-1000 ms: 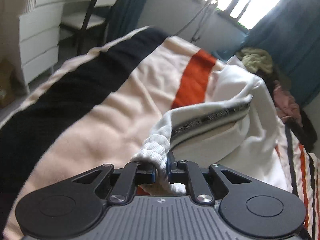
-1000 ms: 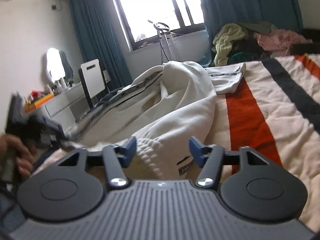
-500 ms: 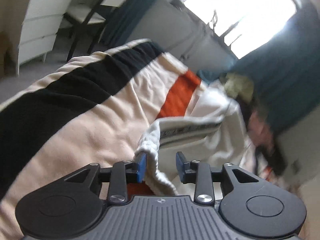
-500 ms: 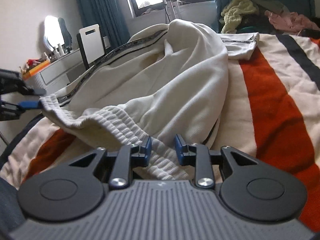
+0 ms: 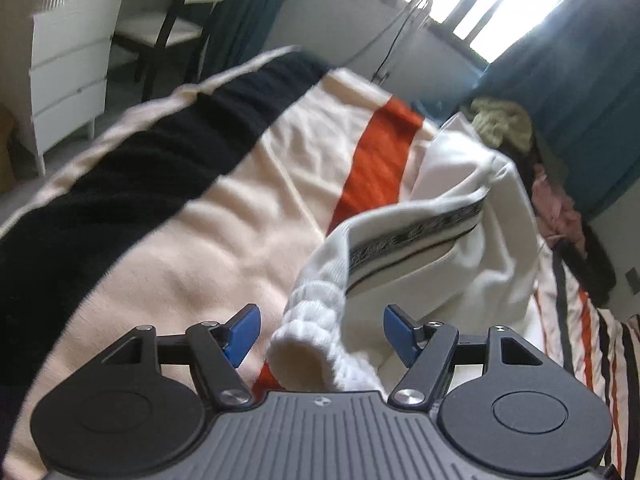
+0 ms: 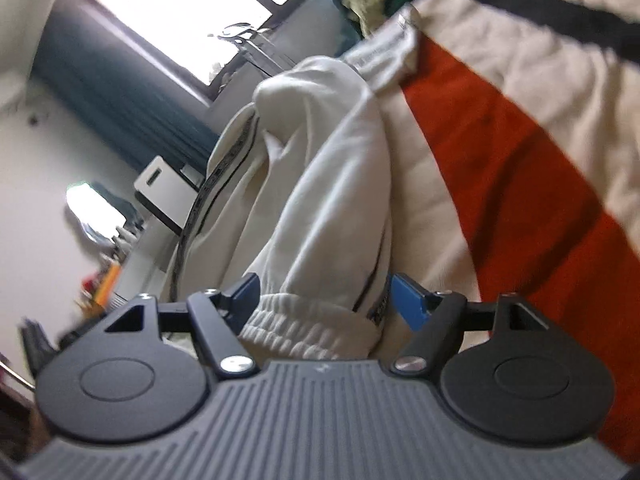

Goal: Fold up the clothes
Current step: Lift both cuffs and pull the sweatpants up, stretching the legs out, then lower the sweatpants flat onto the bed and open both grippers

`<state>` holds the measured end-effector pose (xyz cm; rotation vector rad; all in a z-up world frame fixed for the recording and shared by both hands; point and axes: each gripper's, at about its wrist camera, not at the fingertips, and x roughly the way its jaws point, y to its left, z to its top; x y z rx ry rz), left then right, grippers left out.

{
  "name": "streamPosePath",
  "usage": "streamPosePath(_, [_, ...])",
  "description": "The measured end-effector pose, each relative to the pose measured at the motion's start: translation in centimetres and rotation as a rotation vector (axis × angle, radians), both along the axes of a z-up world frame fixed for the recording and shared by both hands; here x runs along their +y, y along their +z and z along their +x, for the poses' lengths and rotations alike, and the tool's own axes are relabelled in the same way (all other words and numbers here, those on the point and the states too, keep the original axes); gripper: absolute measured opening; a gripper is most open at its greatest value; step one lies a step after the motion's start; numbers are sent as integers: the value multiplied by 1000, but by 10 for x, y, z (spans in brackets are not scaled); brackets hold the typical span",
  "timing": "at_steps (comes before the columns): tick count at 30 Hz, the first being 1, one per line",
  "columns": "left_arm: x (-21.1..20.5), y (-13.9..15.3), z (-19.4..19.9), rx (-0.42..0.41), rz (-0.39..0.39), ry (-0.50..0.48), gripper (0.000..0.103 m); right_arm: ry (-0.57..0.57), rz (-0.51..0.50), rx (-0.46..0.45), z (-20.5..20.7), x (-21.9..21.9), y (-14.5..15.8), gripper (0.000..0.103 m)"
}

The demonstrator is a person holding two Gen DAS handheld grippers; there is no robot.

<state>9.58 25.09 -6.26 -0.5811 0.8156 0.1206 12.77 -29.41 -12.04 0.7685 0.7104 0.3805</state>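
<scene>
White sweatpants (image 5: 460, 216) with a patterned dark side stripe lie bunched on a striped blanket (image 5: 168, 208). In the left wrist view their ribbed waistband (image 5: 316, 320) rises between the jaws of my left gripper (image 5: 322, 330), which are opening; the blue pads stand clear of the cloth on both sides. In the right wrist view, rolled to one side, the same pants (image 6: 320, 184) stretch away and the ribbed band (image 6: 296, 332) sits between the opening jaws of my right gripper (image 6: 324, 300). Neither pad presses on the fabric.
The blanket (image 6: 520, 152) has cream, black and orange bands. A pile of other clothes (image 5: 504, 124) lies at the far end by blue curtains (image 5: 580, 92). A white dresser (image 5: 68, 68) and a dark chair (image 5: 168, 36) stand left of the bed.
My left gripper was shut on the ribbed waistband and has let it go, jaws now wide. The right gripper narrowed over the band, then spread again, and its view has rolled sideways.
</scene>
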Motion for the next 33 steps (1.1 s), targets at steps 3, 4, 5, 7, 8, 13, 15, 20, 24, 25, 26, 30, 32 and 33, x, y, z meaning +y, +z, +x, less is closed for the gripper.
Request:
streamPosePath(3, [11, -16, 6, 57, -107, 40, 59, 7, 56, 50, 6, 1, -14, 75])
streamPosePath(4, [16, -20, 6, 54, -150, 50, 54, 16, 67, 59, 9, 3, -18, 75])
streamPosePath(5, [20, -23, 6, 51, -192, 59, 43, 28, 74, 63, 13, 6, -22, 75])
streamPosePath(7, [25, -28, 8, 36, -239, 72, 30, 23, 80, 81, 19, 13, -29, 75])
streamPosePath(8, [26, -27, 8, 28, -240, 83, 23, 9, 81, 86, 19, 18, -31, 74])
streamPosePath(13, [50, -3, 17, -91, -203, 99, 19, 20, 155, 131, 16, 41, -30, 37])
streamPosePath(15, [70, 11, 27, -112, -178, 110, 18, 79, 200, 121, 11, 62, -24, 33])
streamPosePath(20, [134, 66, 66, -175, -64, 145, 17, 212, 234, 66, 7, 160, 2, 29])
streamPosePath(24, [185, 99, 106, -198, 72, 207, 17, 309, 307, 85, 27, 247, 11, 29])
streamPosePath(25, [197, 101, 120, -190, 113, 224, 17, 334, 319, 97, 34, 269, 12, 29])
streamPosePath(26, [206, 101, 131, -179, 152, 234, 17, 358, 332, 110, 42, 290, 12, 29])
streamPosePath(30, [234, 78, 172, -101, 223, 248, 18, 400, 334, 192, 67, 346, -5, 29])
streamPosePath(32, [240, 64, 187, -67, 238, 240, 18, 408, 318, 231, 74, 357, -15, 29])
streamPosePath(33, [242, 57, 194, -51, 246, 236, 19, 413, 309, 250, 77, 361, -19, 29])
